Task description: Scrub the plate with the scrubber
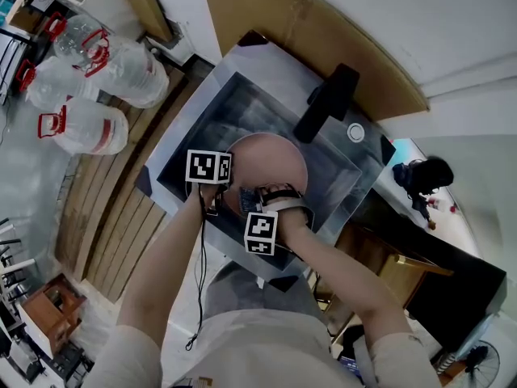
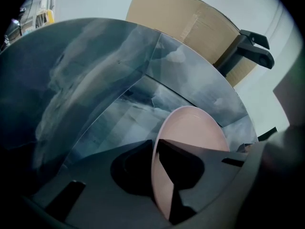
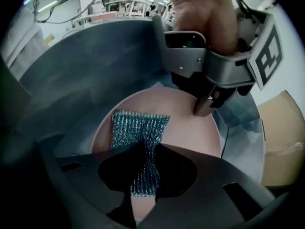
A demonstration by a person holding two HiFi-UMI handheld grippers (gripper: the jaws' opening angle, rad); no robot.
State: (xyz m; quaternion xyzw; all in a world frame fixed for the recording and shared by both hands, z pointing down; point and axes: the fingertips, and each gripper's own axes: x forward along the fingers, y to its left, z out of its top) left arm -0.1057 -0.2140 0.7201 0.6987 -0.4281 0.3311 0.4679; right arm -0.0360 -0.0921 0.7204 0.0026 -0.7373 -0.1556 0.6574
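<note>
Nearest to me, my right claw point(image 3: 143, 171) is pinching a teal mesh scrubber point(image 3: 139, 128), its jaws closing narrow on the lower part of the cloth while the upper part is lying spread flat on the face of the pink plate point(image 3: 188, 128). The plate is sitting inside the grey sink point(image 1: 242, 103), near its near wall, and its face is pointing toward my right claw. A little to the left and just beyond, my left claw point(image 2: 157, 178) is clamping the plate's rim, one jaw lying on each side of the edge with only the plate's thickness between them. Farther off, on the far right edge of the sink, a black tap point(image 1: 327, 102) is standing. Behind the sink a brown sheet of cardboard point(image 1: 266, 14) is leaning against the pale wall. Far to the left, clear water jugs point(image 1: 89, 124) are lying on the floor.
</note>
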